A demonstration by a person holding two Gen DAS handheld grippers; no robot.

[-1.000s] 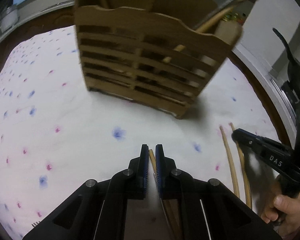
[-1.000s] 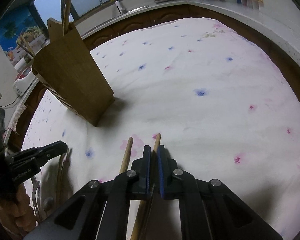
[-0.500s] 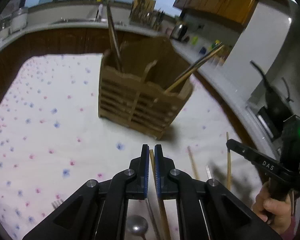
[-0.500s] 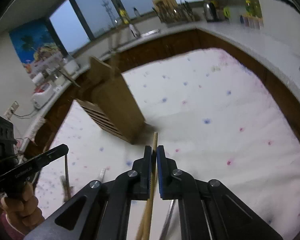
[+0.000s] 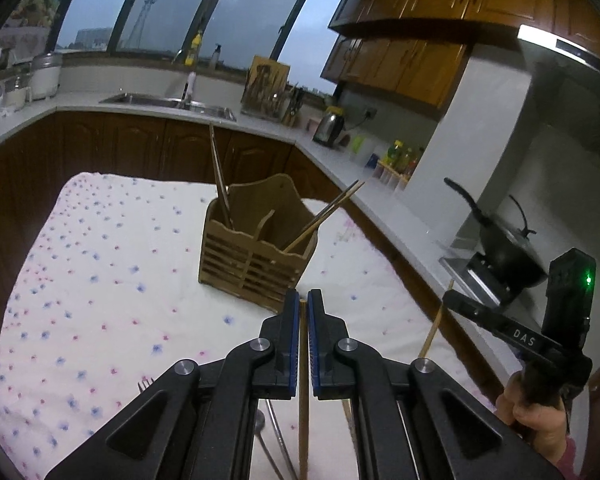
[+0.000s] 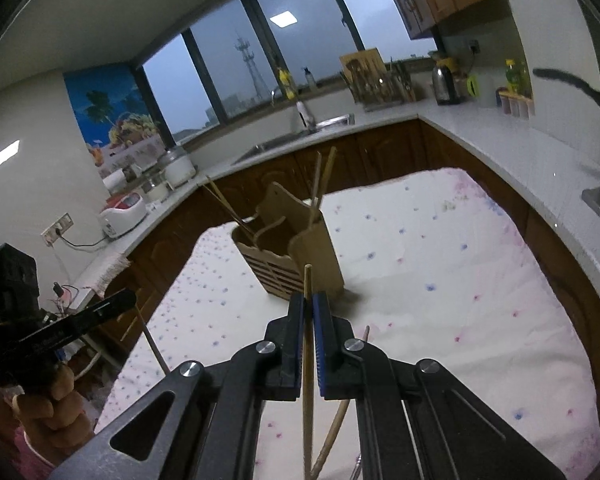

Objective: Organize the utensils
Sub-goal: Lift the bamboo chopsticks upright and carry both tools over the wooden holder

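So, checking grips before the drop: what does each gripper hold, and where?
Left gripper clamps one chopstick near its top end; right gripper clamps another chopstick slightly below its tip.

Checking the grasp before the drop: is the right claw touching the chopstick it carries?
Touching. In the right wrist view the right claw is shut on the chopstick, whose shaft runs between both blue pads with no gap.

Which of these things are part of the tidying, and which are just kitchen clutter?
Part of the job:
left tool with its chopstick
right tool with its chopstick
wooden holder
fork

Just lying about:
kettle
pan
rice cooker
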